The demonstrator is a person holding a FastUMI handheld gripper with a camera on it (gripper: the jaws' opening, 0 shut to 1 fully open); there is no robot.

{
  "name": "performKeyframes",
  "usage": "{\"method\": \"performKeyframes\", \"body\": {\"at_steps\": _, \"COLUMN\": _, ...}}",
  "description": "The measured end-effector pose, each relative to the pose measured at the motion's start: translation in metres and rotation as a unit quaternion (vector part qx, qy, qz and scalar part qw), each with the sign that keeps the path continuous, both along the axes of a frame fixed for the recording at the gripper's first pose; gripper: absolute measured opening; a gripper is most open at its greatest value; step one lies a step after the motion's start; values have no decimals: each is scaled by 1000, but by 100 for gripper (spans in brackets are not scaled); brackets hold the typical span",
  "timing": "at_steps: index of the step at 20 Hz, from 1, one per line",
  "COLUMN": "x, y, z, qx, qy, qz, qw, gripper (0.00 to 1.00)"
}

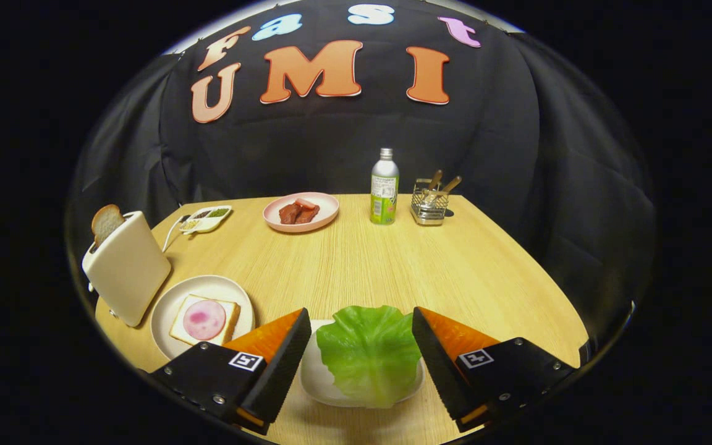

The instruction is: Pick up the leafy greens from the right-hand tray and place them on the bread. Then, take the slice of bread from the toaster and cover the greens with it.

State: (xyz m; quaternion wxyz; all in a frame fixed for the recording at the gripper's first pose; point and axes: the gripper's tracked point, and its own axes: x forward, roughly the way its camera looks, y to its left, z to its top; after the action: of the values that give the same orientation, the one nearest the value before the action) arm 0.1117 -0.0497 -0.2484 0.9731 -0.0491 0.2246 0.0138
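A green lettuce leaf (368,352) lies on a small white tray (316,380) directly between my fingers. My gripper (362,327) is open, one finger on either side of the leaf and apart from it. To the left of the fingers a white plate (167,309) holds a slice of bread (183,330) topped with a round pink slice of ham (204,319). Further left stands a cream toaster (127,266) with a slice of bread (106,222) sticking out of its slot.
At the far side of the wooden table (393,266) are a pink plate with red meat pieces (300,211), a green drink bottle (384,187), a wire basket with wooden-handled utensils (430,204) and a small divided dish of condiments (206,218).
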Motion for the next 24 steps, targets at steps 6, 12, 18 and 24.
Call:
{"method": "performKeyframes", "body": {"at_steps": 6, "x": 6, "y": -7, "z": -47, "qx": -9, "qy": 57, "qz": 4, "qw": 998, "gripper": 99}}
{"method": "performKeyframes", "body": {"at_steps": 12, "x": 2, "y": -12, "z": -74, "qx": -10, "qy": 96, "qz": 4, "qw": 995, "gripper": 84}}
{"method": "performKeyframes", "body": {"at_steps": 18, "x": 1, "y": -6, "z": -77, "qx": -4, "qy": 102, "qz": 13, "qw": 995, "gripper": 66}}
{"method": "performKeyframes", "body": {"at_steps": 24, "x": 3, "y": -9, "z": -78, "qx": -3, "qy": 104, "qz": -6, "qw": 995, "gripper": 23}}
